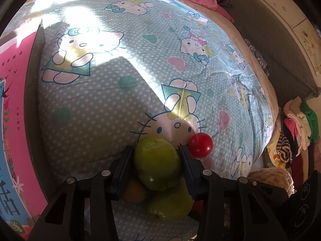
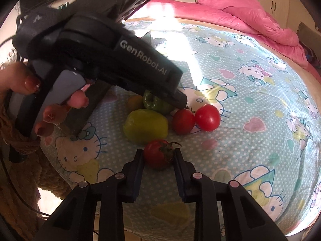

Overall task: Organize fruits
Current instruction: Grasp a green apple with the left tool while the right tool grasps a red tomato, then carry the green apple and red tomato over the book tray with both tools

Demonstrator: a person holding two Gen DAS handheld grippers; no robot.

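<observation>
My left gripper (image 1: 157,150) is shut on a green fruit (image 1: 157,163), held over the cartoon-print bed sheet (image 1: 140,64). Below it lie a second green fruit (image 1: 170,204), an orange-brown fruit (image 1: 134,190) and a red tomato (image 1: 200,145). In the right wrist view my right gripper (image 2: 158,152) is shut on a red tomato with a stem (image 2: 158,154). Ahead of it lie a green fruit (image 2: 145,125), two red tomatoes (image 2: 183,121) (image 2: 207,117), an orange fruit (image 2: 135,102), and the held green fruit (image 2: 155,102) under the left gripper's body (image 2: 120,60).
A pink and blue book or box (image 1: 14,120) stands at the left on the bed. A pink quilt (image 2: 250,18) lies bunched at the far side. Piled clothes (image 1: 297,132) sit off the bed's right edge.
</observation>
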